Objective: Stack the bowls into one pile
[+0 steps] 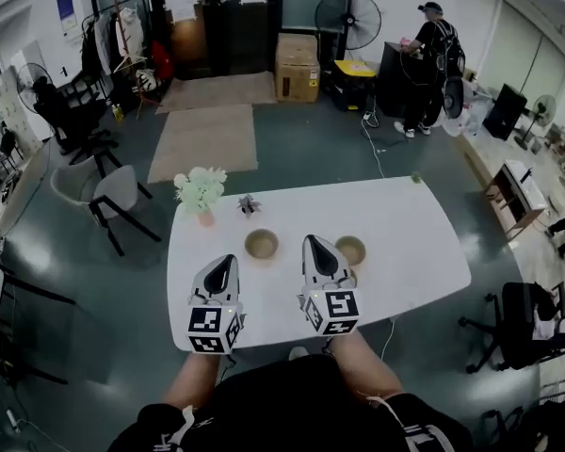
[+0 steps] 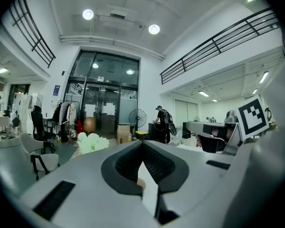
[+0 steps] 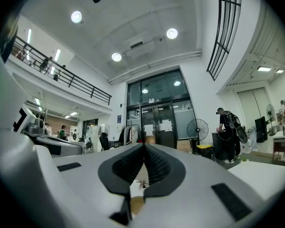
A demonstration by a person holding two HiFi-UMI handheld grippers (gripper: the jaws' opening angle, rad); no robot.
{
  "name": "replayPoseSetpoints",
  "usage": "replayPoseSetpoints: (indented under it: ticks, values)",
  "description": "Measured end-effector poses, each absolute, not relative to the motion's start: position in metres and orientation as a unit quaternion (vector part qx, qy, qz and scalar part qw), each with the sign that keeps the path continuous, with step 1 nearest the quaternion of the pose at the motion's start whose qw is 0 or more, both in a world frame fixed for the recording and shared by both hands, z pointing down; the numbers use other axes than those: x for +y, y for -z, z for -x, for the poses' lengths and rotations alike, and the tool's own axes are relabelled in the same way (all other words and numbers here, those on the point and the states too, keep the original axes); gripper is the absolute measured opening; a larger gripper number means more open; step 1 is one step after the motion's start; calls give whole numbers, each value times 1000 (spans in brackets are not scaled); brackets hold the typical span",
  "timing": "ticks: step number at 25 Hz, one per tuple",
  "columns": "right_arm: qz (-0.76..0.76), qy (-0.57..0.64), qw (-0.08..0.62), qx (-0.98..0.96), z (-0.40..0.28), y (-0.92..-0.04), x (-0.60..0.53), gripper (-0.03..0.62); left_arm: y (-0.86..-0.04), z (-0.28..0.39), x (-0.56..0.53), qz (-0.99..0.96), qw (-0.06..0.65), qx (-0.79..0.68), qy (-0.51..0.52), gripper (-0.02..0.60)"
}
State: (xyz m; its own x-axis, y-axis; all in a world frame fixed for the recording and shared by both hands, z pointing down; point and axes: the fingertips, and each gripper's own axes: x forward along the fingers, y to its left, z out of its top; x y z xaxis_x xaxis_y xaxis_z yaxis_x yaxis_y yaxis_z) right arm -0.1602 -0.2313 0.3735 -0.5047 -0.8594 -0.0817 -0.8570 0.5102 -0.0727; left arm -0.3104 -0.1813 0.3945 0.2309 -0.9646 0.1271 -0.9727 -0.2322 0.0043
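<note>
The left tongs (image 1: 228,261) and right tongs (image 1: 313,242) are both squeezed together and hold nothing. A bowl (image 1: 261,244) sits at one o'clock from the left tongs.

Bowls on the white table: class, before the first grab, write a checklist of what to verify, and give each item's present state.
1. Both bowls in view: ok. The left bowl and the right bowl stand apart on the table.
2. Bowls upright, openings up: ok.
3. Left gripper ready to grab: not ok. Its jaws are shut, with nothing held.
4. Right gripper ready to grab: not ok. Its jaws are shut, with nothing held.
5. Flowers out of the way: ok. They stand apart from the bowls, beyond the left one.
6. Bowls empty inside: cannot tell, too small.
</note>
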Motion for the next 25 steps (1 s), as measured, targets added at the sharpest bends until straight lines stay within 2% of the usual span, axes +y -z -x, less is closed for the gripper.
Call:
replayPoseSetpoints:
  ticks: [6, 19, 20, 22, 23, 25]
  values:
    - [481, 25, 39, 875, 160, -378, -330, 15, -391, 310, -264, -772, 49, -631, -60, 14]
    - [421, 35, -3, 907, 262, -417, -386, 15, -420, 393, -312, -752, 84, -651, -61, 14]
    - [406, 36, -14, 913, 272, -426, -387, 60, -425, 398, -312, -750, 87, -653, -62, 14]
    - [377, 34, -47, 925, 290, -446, -387, 249, -432, 406, -310, -745, 91, -658, -64, 14]
    - [364, 29, -67, 928, 298, -455, -388, 290, -434, 410, -309, -742, 92, -661, -64, 14]
    - [343, 16, -106, 933, 311, -473, -387, 326, -436, 417, -307, -735, 95, -668, -63, 14]
